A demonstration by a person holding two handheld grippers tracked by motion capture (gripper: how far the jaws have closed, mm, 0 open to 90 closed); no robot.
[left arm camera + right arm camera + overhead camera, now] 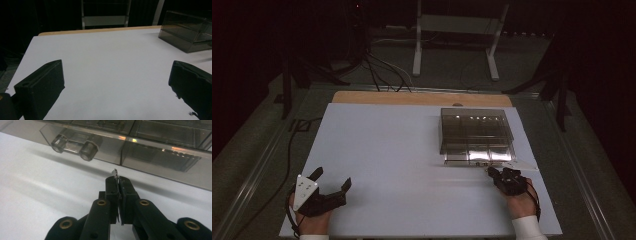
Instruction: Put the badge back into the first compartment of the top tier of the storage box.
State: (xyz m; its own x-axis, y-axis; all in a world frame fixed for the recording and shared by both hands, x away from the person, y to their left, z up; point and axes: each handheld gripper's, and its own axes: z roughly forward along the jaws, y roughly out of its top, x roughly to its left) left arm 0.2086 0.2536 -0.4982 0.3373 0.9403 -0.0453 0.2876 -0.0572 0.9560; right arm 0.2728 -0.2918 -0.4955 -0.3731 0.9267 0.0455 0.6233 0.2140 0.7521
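Observation:
A smoky clear compartment box (476, 134) with its lid down sits at the right of the white table (387, 150). My right gripper (490, 172) lies just in front of the box's near right corner. In the right gripper view its jaws (118, 180) are pressed together, with a tiny silvery piece (115, 172) pinched at their tips, close to the box's front wall (150, 147) and right of its clear latch (75, 145). My left gripper (332, 177) rests at the near left of the table, jaws wide apart with nothing between them (117, 64).
The box (187, 35) is far off to the right in the left gripper view. A wooden edge (422, 98) runs along the table's back. Beyond it stand a white frame (454, 30) and floor cables (377, 70).

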